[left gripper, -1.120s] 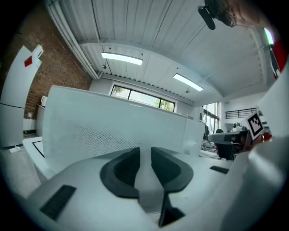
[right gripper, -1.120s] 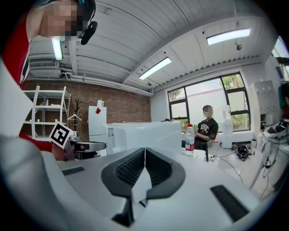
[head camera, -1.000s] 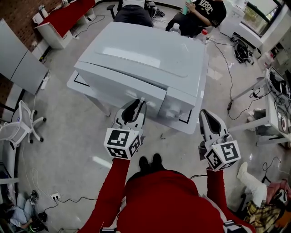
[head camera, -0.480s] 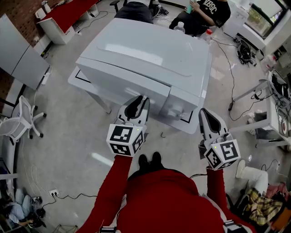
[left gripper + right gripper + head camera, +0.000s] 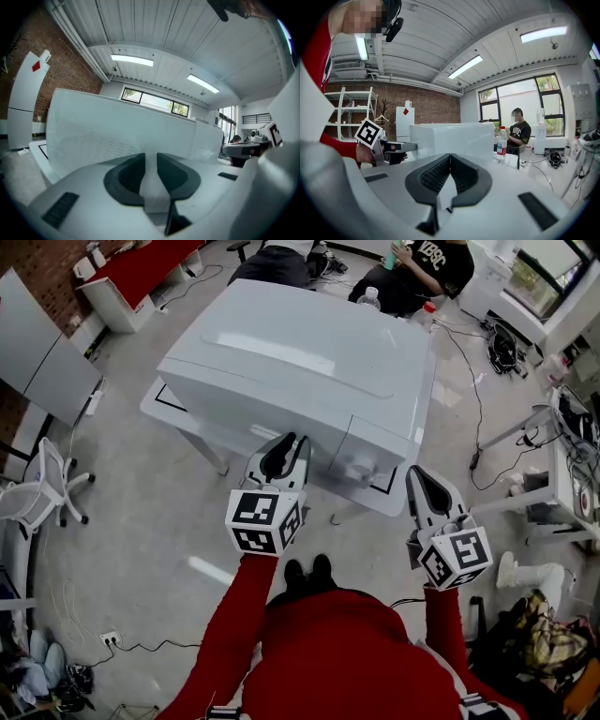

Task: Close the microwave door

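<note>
A white microwave (image 5: 300,362) stands on a white table (image 5: 153,412) in the head view. Its door (image 5: 253,409) faces me and lies almost flush with the control panel (image 5: 375,451). My left gripper (image 5: 292,441) has its tips at the door's right edge, and I cannot tell whether they touch it. The jaws are a narrow slit apart with nothing between them. In the left gripper view (image 5: 151,157) the perforated door (image 5: 117,136) fills the space just ahead. My right gripper (image 5: 415,474) hangs shut and empty, right of the microwave's (image 5: 450,136) corner.
A seated person (image 5: 422,268) and a water bottle (image 5: 372,298) are behind the table. A white chair (image 5: 42,493) stands at the left and a red desk (image 5: 141,273) at the far left. Cables and a cluttered table (image 5: 572,465) are at the right.
My left gripper has edged forward against the door front, and the door has gone from slightly ajar to nearly flush. The right gripper has stayed put.
</note>
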A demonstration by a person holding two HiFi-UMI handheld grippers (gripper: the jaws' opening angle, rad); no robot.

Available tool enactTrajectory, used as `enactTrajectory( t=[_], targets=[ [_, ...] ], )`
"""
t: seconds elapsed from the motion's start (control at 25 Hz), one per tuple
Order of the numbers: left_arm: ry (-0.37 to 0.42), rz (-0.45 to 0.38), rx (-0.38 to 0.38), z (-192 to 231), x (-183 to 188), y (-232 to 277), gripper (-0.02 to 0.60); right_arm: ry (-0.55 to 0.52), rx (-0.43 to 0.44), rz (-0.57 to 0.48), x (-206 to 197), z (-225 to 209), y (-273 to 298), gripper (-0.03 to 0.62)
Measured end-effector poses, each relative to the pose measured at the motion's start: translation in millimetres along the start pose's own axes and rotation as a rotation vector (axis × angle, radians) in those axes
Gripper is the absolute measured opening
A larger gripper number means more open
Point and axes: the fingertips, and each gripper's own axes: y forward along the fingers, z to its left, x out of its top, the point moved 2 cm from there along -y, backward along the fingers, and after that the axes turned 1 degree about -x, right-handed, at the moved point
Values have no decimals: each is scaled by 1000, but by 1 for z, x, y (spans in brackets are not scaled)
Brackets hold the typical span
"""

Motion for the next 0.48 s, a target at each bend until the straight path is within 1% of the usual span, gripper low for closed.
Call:
enactTrajectory(
  t=[0.32,0.36,0.4,0.48],
  targets=[
    [27,9,-18,0,2,0,89,4,24,-2,-3,5,7,11],
    [38,3,-27,-1,5,-3,82,7,28,-5,-3,6,8,11],
    [50,-11,-39,-3,8,-7,59,8,32,-10,-3,7,8,11],
    [76,-47,-61,-10,17,-17,46,12,39,-21,-2,8,8,11]
  ],
)
